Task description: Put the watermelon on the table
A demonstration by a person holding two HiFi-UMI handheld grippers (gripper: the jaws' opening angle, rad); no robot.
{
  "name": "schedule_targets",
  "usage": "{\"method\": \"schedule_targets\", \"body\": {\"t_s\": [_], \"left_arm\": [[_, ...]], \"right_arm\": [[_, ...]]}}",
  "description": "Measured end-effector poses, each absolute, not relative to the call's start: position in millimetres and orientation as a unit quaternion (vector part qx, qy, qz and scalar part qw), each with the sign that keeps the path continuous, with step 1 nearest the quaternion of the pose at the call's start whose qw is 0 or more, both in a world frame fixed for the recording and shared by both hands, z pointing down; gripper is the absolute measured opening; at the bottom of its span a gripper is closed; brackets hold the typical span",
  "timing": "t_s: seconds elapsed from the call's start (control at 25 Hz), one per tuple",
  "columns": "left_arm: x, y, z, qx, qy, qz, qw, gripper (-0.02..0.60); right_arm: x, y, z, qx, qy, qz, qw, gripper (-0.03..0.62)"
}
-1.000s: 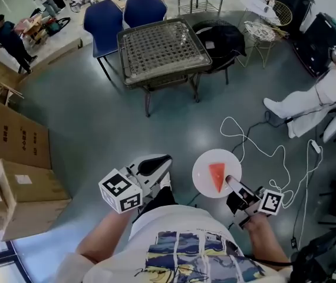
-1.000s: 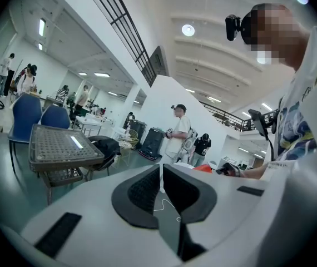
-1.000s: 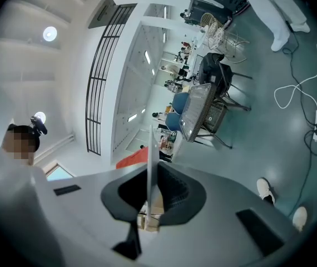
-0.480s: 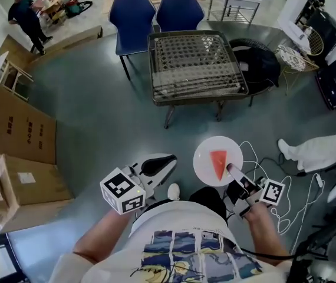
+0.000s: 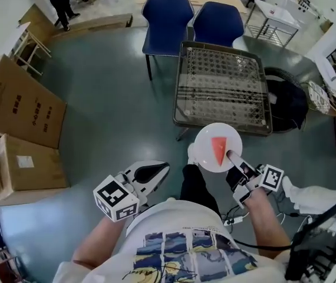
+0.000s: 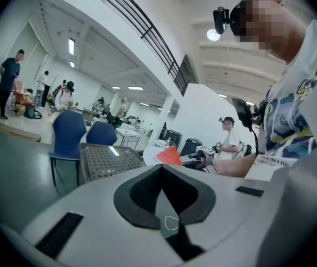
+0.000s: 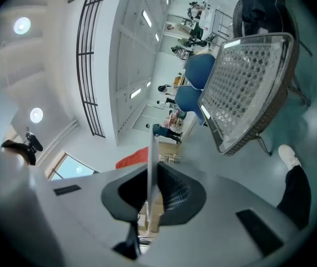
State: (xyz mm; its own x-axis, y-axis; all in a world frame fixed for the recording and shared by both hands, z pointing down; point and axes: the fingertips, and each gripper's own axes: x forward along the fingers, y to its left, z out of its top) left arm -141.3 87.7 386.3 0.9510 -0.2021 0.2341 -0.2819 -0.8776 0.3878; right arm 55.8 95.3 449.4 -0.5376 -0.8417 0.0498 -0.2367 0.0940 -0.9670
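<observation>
Jaws of the right gripper clamp the plate rim, watermelon just beyond them; the left gripper has its jaws together, empty.

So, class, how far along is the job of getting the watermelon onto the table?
Done: the watermelon slice lies on the white plate, and the right gripper is shut on the plate's rim. In hand: the plate is held in the air at the table's near edge. Left: setting it on the tabletop. The left gripper is shut, empty.

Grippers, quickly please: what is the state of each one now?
Left gripper: closed, nothing between the jaws.
Right gripper: closed on the rim of the white plate carrying the watermelon slice.
</observation>
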Motion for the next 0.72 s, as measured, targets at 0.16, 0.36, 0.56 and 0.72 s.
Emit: {"method": "schedule_targets", "body": {"t_s": [0.16, 0.36, 0.56, 0.72], "left_arm": [[-129, 19, 390, 0.952, -0.186, 0.101, 0.219, 0.008], [-89, -67, 383, 0.941, -0.231, 0.104, 0.224, 0.009], [-55, -141, 382, 0.930, -0.262, 0.107, 0.236, 0.009], [-43, -181, 385, 0.921, -0.283, 0.118, 0.240, 0.008]], "right_arm": [[84, 0, 471, -0.369, 0.691, -0.565, 0.260, 0.023], [132, -124, 495, -0.351, 0.700, -0.575, 0.236, 0.023], [170, -235, 524, -0.339, 0.709, -0.581, 0.212, 0.023], [187, -304, 552, -0.339, 0.708, -0.588, 0.197, 0.023]]}}
